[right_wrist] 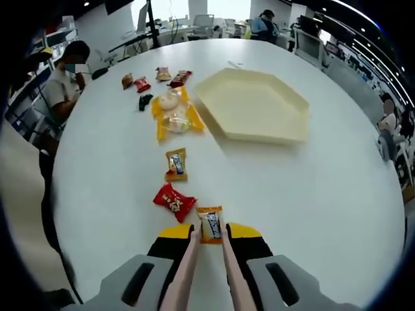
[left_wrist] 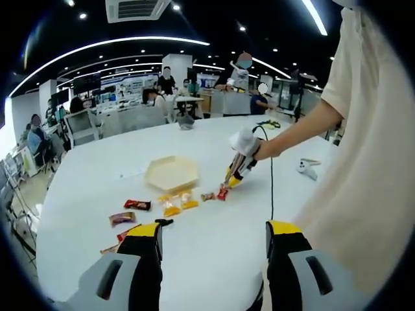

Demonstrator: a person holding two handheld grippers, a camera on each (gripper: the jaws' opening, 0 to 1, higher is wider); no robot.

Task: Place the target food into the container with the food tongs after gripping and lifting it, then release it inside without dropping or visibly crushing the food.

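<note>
A: Right claw (right_wrist: 209,234)?
B: Low over the white worktop (right_wrist: 311,194), w/ pink tongs (right_wrist: 185,272) running out between its jaws. Tong tips sit either side of a small orange snack packet (right_wrist: 209,224), touching it; packet lies flat on the worktop, so not lifted. Claw is clamped on the tongs.
A: Container?
B: Cream hexagonal tray (right_wrist: 253,103), well apart from that packet, farther up the worktop. Nothing seen in it.
A: Other food?
B: Red packet (right_wrist: 174,201) just beside the orange one, another orange packet (right_wrist: 176,163) beyond, then two clear-wrapped buns on yellow paper (right_wrist: 174,113) next to the tray's edge. More small packets (right_wrist: 155,79) past those.
A: Left claw (left_wrist: 213,236)?
B: Jaws spread wide, holding nothing, above the worktop. From the left gripper view, the person's hand holds the right claw down by the packets near the tray.
</note>
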